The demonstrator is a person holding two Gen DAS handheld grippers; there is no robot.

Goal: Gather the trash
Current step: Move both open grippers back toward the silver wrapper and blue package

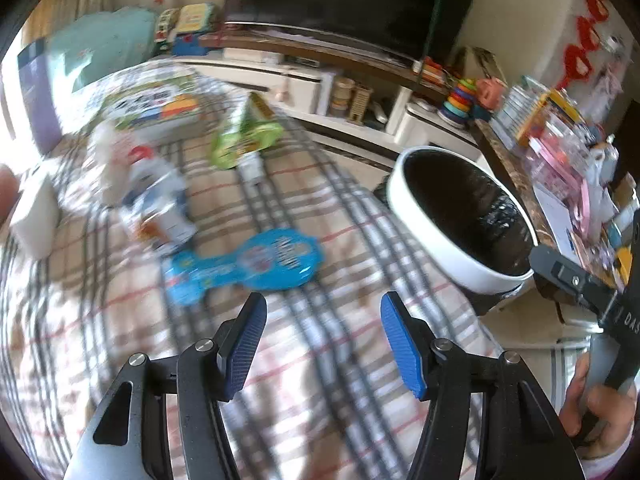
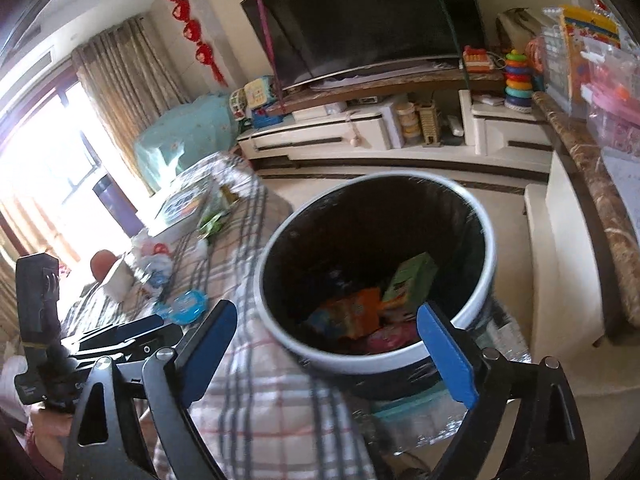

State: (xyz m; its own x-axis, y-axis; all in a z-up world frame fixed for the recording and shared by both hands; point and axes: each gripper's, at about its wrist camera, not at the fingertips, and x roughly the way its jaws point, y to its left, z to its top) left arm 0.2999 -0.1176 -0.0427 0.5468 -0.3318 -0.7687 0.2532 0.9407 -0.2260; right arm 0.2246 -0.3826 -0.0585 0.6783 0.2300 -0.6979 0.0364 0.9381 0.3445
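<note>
Two empty grippers working beside a trash bin.
Right gripper (image 2: 336, 344) gaping wide over the bin (image 2: 486, 240); left gripper (image 1: 322, 344) hanging half-open above the plaid tabletop (image 1: 352, 420) near a blue wrapper (image 1: 248, 268).

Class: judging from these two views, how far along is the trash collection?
Done: several wrappers lie in the bin. In hand: nothing; the left gripper and right gripper are both open and empty. Left: the blue packet, green packet and white wrapper on the plaid cloth.
</note>
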